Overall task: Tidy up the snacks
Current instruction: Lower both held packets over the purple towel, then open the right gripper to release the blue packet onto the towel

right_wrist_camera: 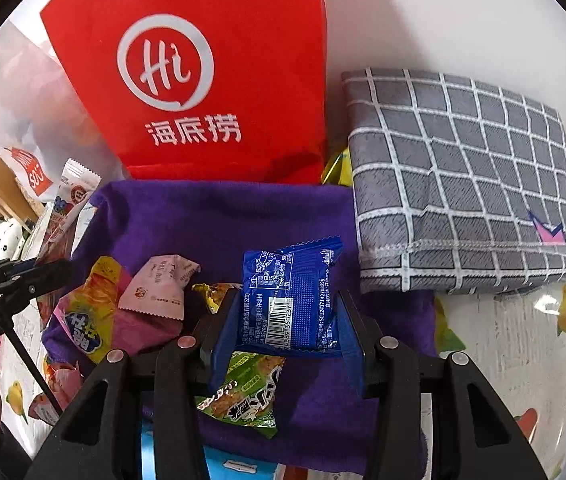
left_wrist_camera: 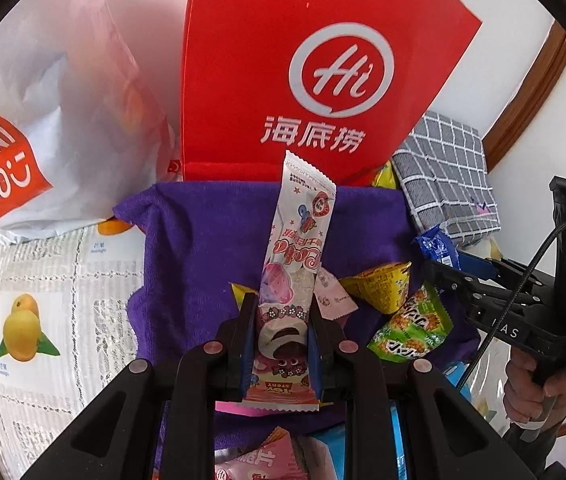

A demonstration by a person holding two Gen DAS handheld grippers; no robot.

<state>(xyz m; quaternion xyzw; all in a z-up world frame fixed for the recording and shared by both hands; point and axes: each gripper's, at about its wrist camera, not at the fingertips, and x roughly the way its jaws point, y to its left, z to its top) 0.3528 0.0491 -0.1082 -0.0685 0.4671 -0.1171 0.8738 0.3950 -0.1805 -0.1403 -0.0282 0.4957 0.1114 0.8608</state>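
My left gripper (left_wrist_camera: 281,320) is shut on a long pink-and-white snack bar (left_wrist_camera: 297,248) and holds it above the purple cloth (left_wrist_camera: 203,248). My right gripper (right_wrist_camera: 289,320) is shut on a blue snack packet (right_wrist_camera: 291,300), also above the purple cloth (right_wrist_camera: 223,220). The right gripper shows in the left wrist view (left_wrist_camera: 443,258) with the blue packet (left_wrist_camera: 437,246). The left gripper's bar shows in the right wrist view (right_wrist_camera: 67,208). Loose snacks lie on the cloth: a green packet (left_wrist_camera: 411,328) (right_wrist_camera: 243,392), a yellow triangular one (left_wrist_camera: 383,286), a pale pink one (right_wrist_camera: 159,288).
A red paper bag (left_wrist_camera: 303,72) (right_wrist_camera: 211,72) stands behind the cloth. A white Miniso bag (left_wrist_camera: 43,100) stands at the left. A folded grey checked cloth (right_wrist_camera: 463,184) (left_wrist_camera: 447,184) lies at the right. A fruit-print tablecloth (left_wrist_camera: 43,300) covers the table.
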